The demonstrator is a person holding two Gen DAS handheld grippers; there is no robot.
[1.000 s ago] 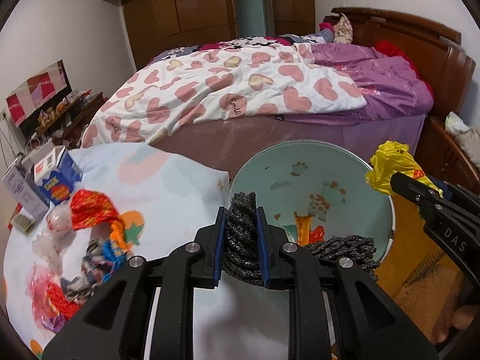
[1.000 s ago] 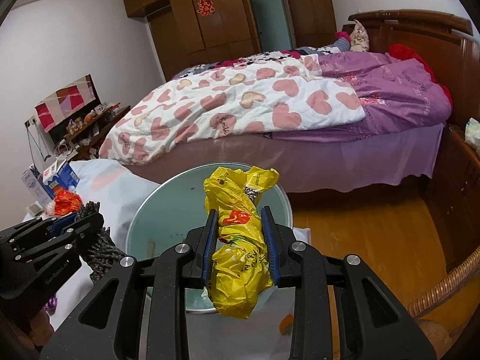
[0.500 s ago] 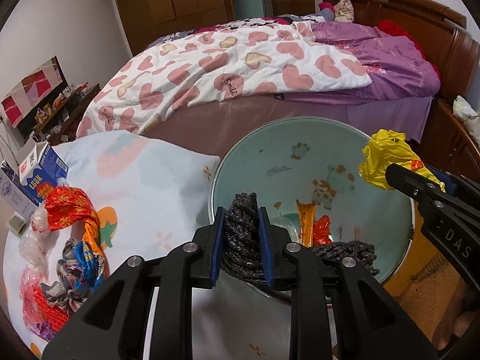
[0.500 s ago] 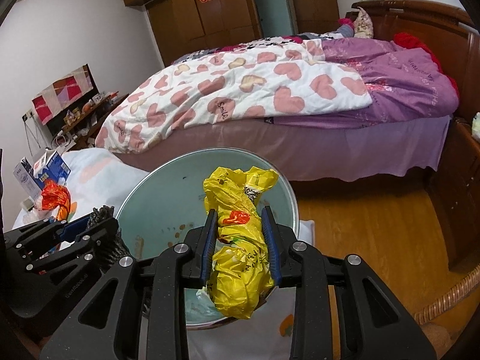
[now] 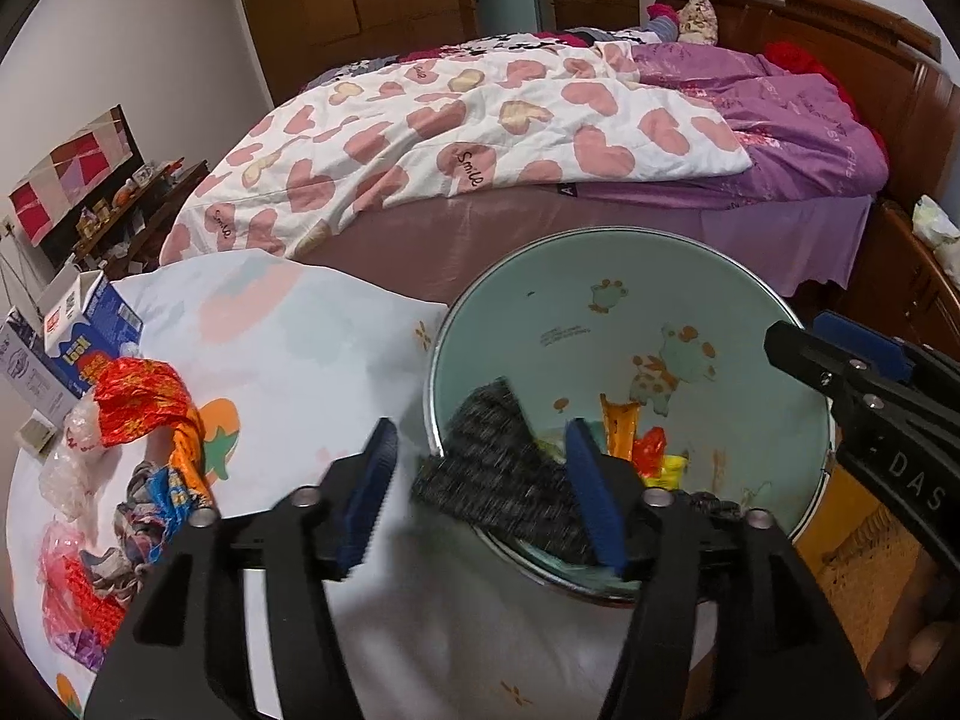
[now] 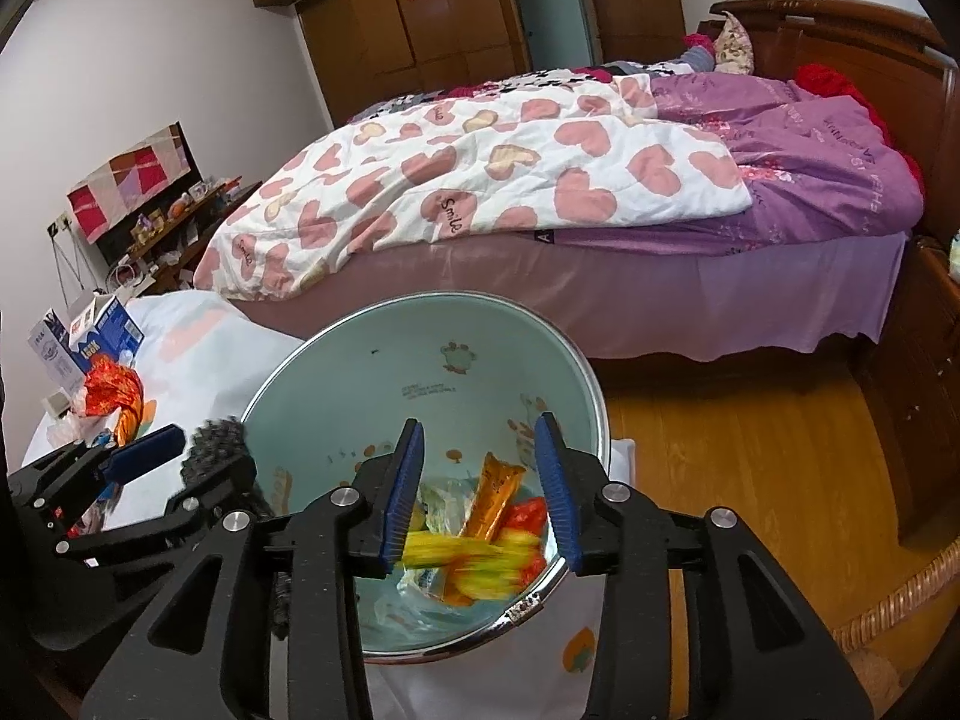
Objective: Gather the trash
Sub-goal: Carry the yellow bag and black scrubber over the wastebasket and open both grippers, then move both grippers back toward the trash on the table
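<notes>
We were mid-drop: both the left tool (image 5: 480,489) and right tool (image 6: 477,483) had just been opening, releasing the grey rag (image 5: 504,474) and yellow bag (image 6: 474,555) into the basin (image 6: 420,312); next we judged we needed the wrappers (image 5: 150,420) remaining on the bench (image 5: 288,354)

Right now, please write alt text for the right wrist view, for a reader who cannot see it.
The right gripper, jaws just opened, hangs above a mint basin where a blurred yellow wrapper lies among other wrappers. A bed stands behind.
</notes>
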